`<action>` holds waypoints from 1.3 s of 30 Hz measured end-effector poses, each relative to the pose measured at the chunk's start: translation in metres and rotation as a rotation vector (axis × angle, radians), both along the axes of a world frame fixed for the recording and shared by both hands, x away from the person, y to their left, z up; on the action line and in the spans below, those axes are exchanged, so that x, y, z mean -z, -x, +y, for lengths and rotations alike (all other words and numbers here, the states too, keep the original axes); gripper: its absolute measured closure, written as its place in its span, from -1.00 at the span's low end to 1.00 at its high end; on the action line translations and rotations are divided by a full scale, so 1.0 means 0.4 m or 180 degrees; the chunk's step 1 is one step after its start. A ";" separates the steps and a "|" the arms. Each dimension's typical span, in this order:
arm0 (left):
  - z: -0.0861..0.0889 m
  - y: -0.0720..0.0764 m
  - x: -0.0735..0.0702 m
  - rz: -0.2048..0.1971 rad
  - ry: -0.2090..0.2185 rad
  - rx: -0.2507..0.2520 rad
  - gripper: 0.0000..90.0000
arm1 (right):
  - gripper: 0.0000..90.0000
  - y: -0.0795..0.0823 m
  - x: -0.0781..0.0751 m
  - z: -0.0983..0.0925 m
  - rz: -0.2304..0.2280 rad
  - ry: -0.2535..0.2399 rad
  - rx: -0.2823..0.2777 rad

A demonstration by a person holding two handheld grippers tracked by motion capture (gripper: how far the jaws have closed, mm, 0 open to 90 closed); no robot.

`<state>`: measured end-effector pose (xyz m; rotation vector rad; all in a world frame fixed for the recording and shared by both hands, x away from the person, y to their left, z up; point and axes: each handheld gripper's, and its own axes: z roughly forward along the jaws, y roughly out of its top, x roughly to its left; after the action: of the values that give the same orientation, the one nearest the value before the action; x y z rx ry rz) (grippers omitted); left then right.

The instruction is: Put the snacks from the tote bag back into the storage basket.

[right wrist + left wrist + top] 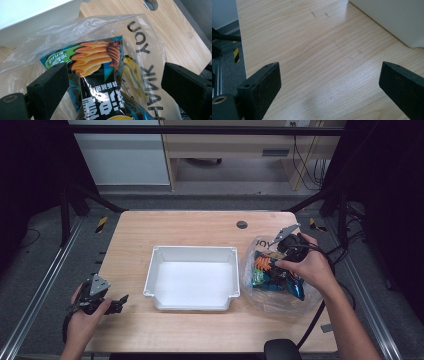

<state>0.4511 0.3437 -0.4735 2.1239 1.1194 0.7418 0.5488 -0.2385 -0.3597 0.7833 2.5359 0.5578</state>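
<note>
— Fingers first: how do both grippers stand?
— Right gripper [115,85] has its jaws spread wide around a crisp packet [100,75]; left gripper [329,82], spread too, hovers over bare table [317,50] at the near left.
— And the containers?
— White plastic tub [192,251] sits mid-table, nothing inside. Clear plastic bag [260,292], right of it, holds the packet.

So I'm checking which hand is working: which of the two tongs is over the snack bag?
The right tongs, open above the chip packet in the clear plastic bag. The left tongs hover open over bare table left of the white bin.
</note>
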 end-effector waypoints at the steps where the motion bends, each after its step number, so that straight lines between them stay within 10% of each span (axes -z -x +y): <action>1: 0.000 0.000 0.000 0.0000 0.0000 0.0000 -0.92 | -0.82 0.000 0.000 0.000 0.0000 0.0000 0.0000; 39: -0.003 0.000 0.003 0.0019 -0.0020 0.0017 -0.92 | -0.82 -0.033 0.168 -0.041 0.0610 0.0226 0.0073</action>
<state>0.4511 0.3427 -0.4747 2.1349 1.1153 0.7380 0.5619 -0.2548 -0.4269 0.8765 2.7002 0.3997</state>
